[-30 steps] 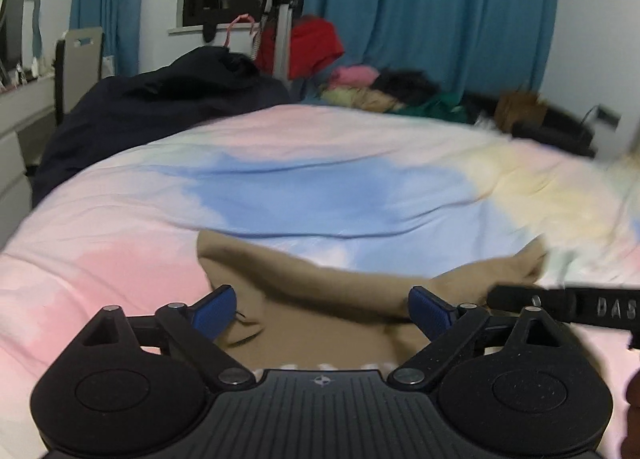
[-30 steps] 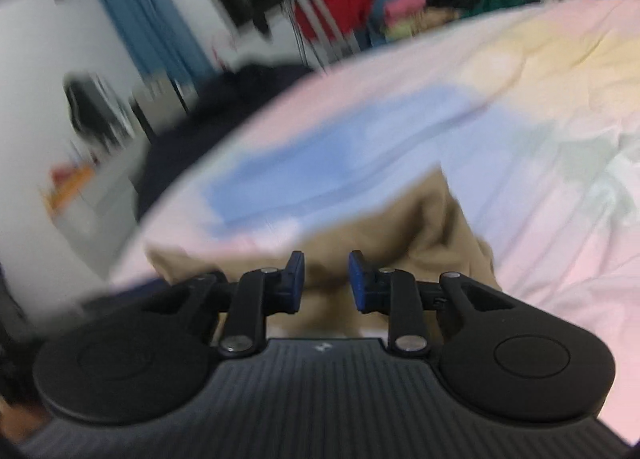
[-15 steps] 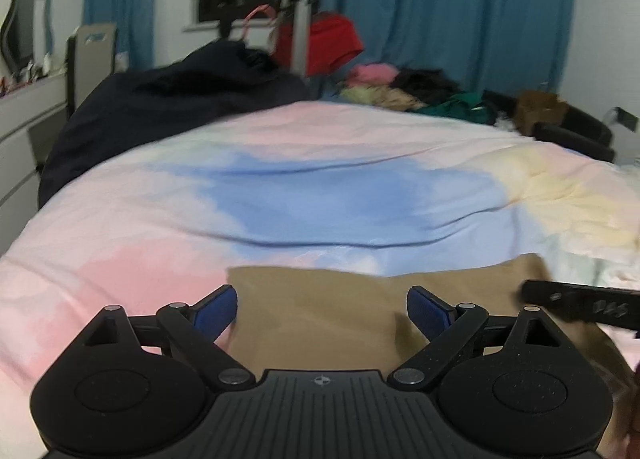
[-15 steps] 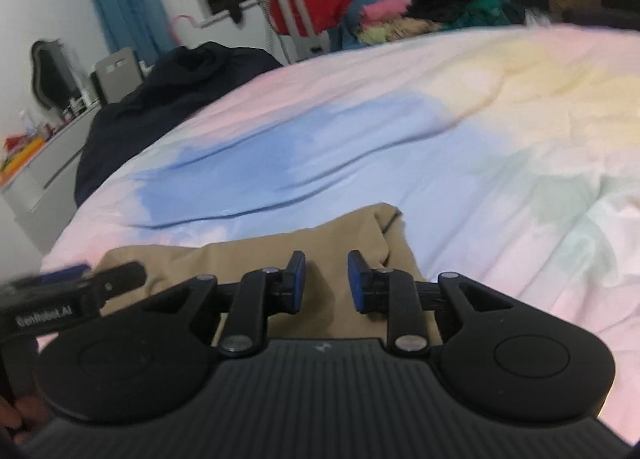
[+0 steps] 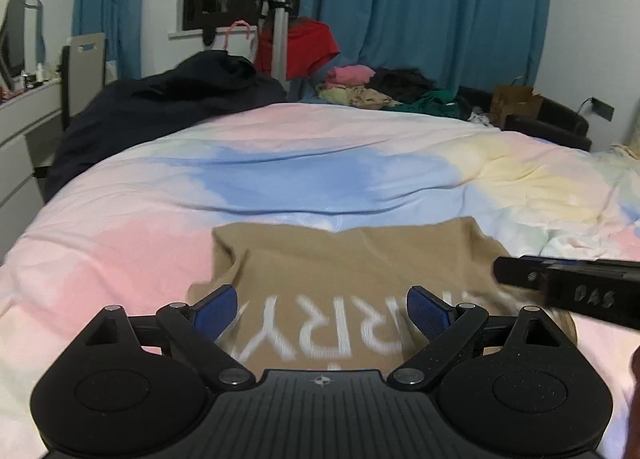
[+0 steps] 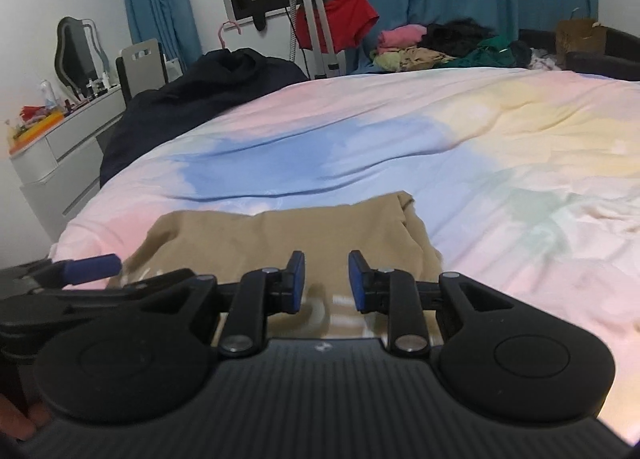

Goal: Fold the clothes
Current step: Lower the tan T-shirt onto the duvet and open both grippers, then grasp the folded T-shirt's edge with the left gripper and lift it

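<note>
Shirt status: tan T-shirt point(image 5: 352, 259) now lies flat and squared in the lower centre of the left wrist view, on the pastel tie-dye duvet point(image 5: 280, 175). A second ago it was bunched, with a fold ridge running across and a sleeve poking out to the right; now its far edge runs straight and the white lettering point(image 5: 320, 331) faces up, just ahead of my left gripper point(image 5: 320, 309).

Left jaws stand wide, nothing between them, shirt below. Right gripper point(image 6: 326, 281) has a narrow gap with only fabric visible behind; I don't see it pinching cloth. It also shows at the right edge of the left view, over the shirt's right side.

My read: spread-out step is done and the shirt is released. Both grippers have pulled back toward me, so next is picking an edge for the first fold.
</note>
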### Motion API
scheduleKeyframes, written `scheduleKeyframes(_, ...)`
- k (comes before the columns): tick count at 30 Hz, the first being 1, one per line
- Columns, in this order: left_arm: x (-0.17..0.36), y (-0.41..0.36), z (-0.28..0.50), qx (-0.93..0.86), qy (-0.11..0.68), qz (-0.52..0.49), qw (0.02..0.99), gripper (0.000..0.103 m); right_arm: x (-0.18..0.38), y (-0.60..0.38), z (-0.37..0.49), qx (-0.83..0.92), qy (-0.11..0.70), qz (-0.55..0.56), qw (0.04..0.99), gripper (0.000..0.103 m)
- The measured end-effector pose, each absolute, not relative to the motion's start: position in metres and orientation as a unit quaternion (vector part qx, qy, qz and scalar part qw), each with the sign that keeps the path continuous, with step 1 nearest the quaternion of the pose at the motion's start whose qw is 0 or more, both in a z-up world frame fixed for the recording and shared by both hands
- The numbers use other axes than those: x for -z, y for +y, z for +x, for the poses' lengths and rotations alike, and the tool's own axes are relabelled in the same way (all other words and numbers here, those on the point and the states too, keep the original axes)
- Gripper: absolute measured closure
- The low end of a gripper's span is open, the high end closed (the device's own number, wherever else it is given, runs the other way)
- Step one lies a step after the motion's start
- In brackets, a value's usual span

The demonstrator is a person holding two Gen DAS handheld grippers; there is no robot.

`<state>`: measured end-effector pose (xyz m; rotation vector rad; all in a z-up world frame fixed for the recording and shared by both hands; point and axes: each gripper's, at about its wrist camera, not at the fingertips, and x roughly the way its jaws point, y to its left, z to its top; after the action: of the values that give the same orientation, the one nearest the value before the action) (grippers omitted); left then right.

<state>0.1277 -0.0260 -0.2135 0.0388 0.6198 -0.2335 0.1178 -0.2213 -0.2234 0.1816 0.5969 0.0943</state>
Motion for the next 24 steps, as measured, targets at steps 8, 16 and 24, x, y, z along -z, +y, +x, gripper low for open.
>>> scheduleKeyframes(8,0.221,-0.023,0.119,0.101,0.329,0.022,0.939,0.01,0.225,-0.224,0.102,-0.045,0.303,0.089,0.948,0.075)
scheduleKeyframes(16,0.21,-0.007,0.096,0.156,0.357,-0.064,0.919,0.01,0.257,-0.226,0.121,-0.042,0.364,0.112,0.924,0.075)
scheduleKeyframes(24,0.224,0.01,0.092,0.233,0.418,-0.21,0.853,0.008,0.259,-0.235,0.123,-0.042,0.37,0.162,0.914,0.075)
